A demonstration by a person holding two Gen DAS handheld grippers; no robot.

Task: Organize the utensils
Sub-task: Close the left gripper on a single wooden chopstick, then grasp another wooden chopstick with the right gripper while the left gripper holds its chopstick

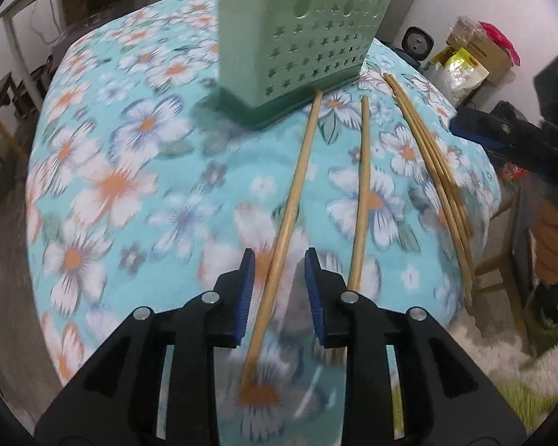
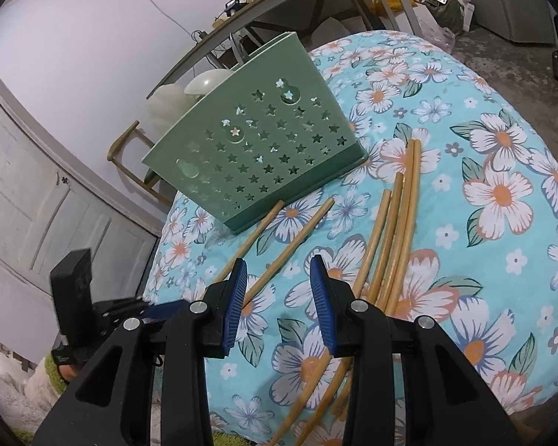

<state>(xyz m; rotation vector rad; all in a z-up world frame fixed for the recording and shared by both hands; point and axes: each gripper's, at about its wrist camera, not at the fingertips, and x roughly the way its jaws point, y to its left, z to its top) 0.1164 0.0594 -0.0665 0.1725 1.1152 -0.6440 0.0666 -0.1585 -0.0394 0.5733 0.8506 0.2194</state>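
At the lower centre of the left wrist view, the left gripper (image 1: 279,293) is seen with jaws apart astride one chopstick (image 1: 297,178), unclamped. The right gripper (image 2: 279,297) is parted too (nothing between). A green holder (image 1: 297,48) stands upper centre.

Holder (image 1: 301,48) top cut off by frame edge, chopstick (image 1: 275,271) near end blurred
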